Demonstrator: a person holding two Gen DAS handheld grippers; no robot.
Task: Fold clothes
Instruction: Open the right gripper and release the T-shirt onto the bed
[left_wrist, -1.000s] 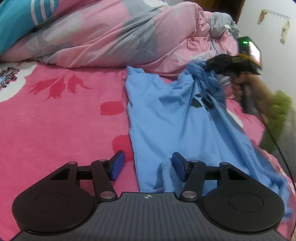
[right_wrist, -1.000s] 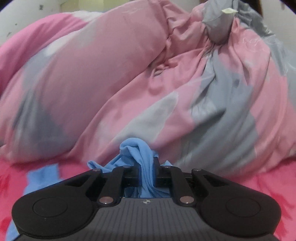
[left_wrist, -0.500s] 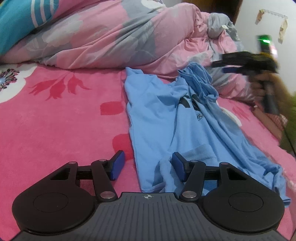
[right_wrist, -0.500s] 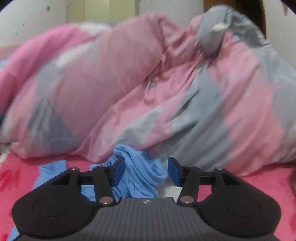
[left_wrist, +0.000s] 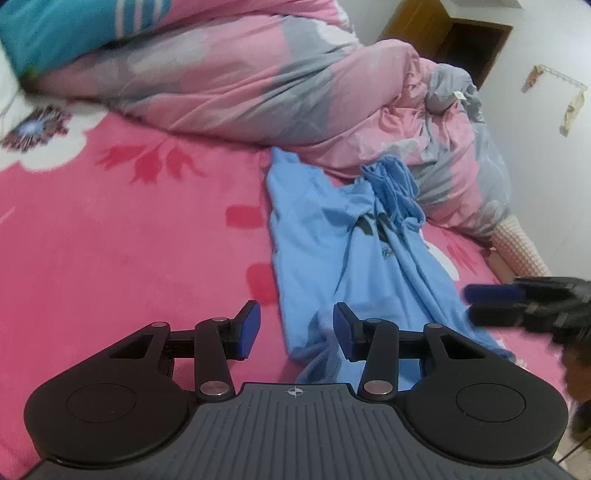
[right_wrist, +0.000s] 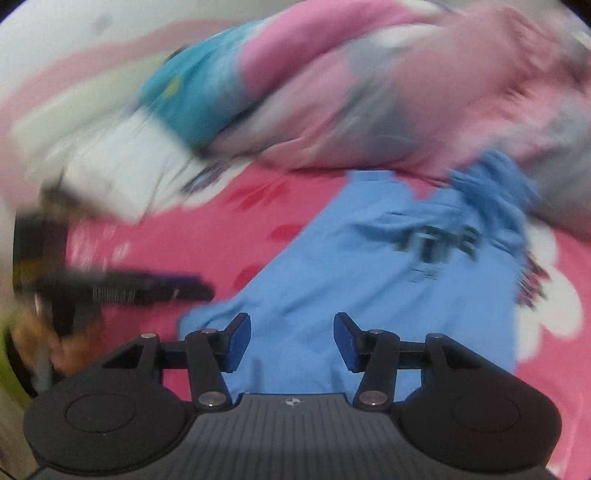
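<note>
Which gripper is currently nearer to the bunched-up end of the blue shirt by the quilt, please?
Neither clearly. The left gripper straddles the blue shirt at its near hem, closing; the right gripper hovers over that same end, far from the bunch.

The left gripper (left_wrist: 295, 334) points forward and down, and its jaws are closing. The two blue pads (left_wrist: 248, 328) do not press on anything yet; only some cloth lies low in the gap between them.

The right gripper (right_wrist: 291, 341) also points forward and down. Its jaws stand apart, and the blue pads (right_wrist: 236, 341) hold nothing. In the left wrist view it comes in from the right side, blurred, with a hand (left_wrist: 576, 373) under it. In the right wrist view the left gripper is a dark blurred shape at the left side.
</note>
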